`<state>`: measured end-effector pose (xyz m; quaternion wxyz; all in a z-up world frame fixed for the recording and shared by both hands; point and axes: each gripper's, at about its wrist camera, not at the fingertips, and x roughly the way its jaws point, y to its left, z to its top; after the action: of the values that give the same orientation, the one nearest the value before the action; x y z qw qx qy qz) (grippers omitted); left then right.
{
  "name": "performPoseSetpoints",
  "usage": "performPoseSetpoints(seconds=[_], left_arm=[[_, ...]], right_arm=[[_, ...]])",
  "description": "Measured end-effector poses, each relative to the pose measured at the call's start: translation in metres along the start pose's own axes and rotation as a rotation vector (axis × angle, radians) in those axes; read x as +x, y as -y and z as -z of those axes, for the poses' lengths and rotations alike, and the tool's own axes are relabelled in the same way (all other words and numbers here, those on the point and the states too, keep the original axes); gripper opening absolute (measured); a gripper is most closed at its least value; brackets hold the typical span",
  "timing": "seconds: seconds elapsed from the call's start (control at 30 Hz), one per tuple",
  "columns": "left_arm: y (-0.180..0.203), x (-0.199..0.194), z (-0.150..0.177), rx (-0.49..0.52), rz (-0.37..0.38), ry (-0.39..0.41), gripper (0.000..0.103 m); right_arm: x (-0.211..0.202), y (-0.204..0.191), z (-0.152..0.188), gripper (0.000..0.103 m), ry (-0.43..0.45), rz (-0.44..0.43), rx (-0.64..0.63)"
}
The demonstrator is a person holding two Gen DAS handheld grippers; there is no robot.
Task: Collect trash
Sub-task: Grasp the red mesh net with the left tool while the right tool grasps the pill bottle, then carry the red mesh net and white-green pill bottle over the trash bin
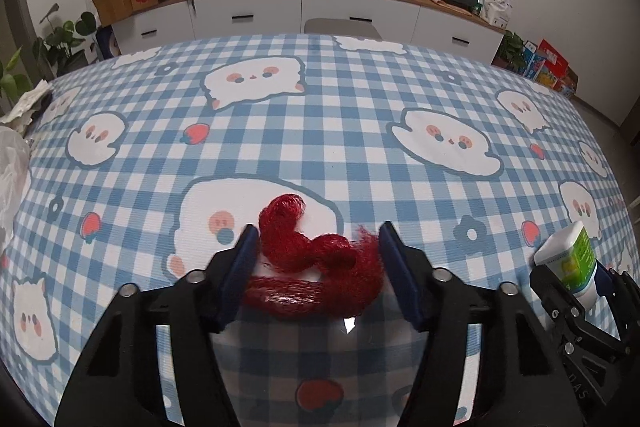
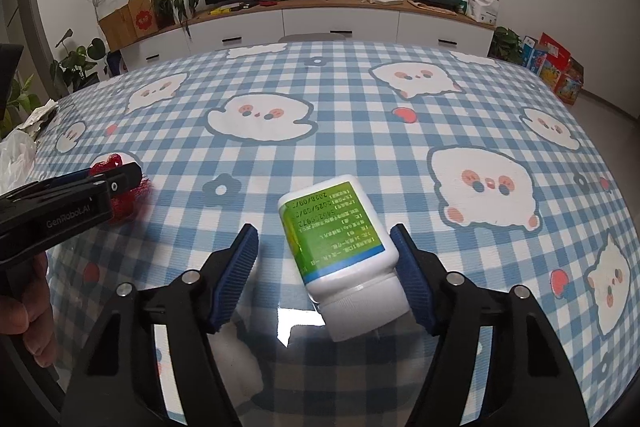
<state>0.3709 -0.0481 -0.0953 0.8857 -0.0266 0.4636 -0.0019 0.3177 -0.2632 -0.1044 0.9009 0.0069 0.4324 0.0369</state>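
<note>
A wad of red mesh netting [image 1: 312, 259] lies on the blue checked tablecloth [image 1: 320, 115]. My left gripper [image 1: 316, 247] straddles it, blue pads close on either side; the mesh brushes both pads but does not look squeezed. A white pill bottle with a green label [image 2: 336, 235] lies on its side, cap toward me, between the fingers of my right gripper [image 2: 324, 247]. Its right pad touches the bottle and a gap shows at the left pad. The right wrist view also shows the left gripper [image 2: 128, 175] over the netting [image 2: 120, 203]. The left wrist view has the bottle [image 1: 568, 259] at its right edge.
A white plastic bag [image 1: 10, 179] and crumpled paper [image 1: 28, 107] sit at the table's left edge. A chair back [image 1: 340, 27] stands beyond the far edge, before a white sideboard [image 1: 248, 15] with a dark screen. A hand [image 2: 32, 307] holds the left gripper.
</note>
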Motion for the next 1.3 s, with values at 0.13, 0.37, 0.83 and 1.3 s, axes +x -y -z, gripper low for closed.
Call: performPoseSetpoints(seconds=[0.13,0.37,0.83,1.3], left_arm=[[0.001,0.0,0.002,0.0,-0.004,-0.007,0.028],[-0.001,-0.006,0.005,-0.004,0.018,-0.016,0.02],[-0.005,-0.03,0.02,-0.04,0.042,-0.005,0.019],[-0.001,-0.071,0.055,-0.003,0.02,0.001,0.019]], right_arm=[[0.003,0.005,0.001,0.041,-0.019,-0.004,0.024],[0.0,0.01,0.001,0.041,-0.022,-0.006,0.042],[-0.022,0.005,0.008,0.041,-0.002,0.027,-0.009],[-0.063,-0.001,0.024,0.041,0.021,0.024,-0.045]])
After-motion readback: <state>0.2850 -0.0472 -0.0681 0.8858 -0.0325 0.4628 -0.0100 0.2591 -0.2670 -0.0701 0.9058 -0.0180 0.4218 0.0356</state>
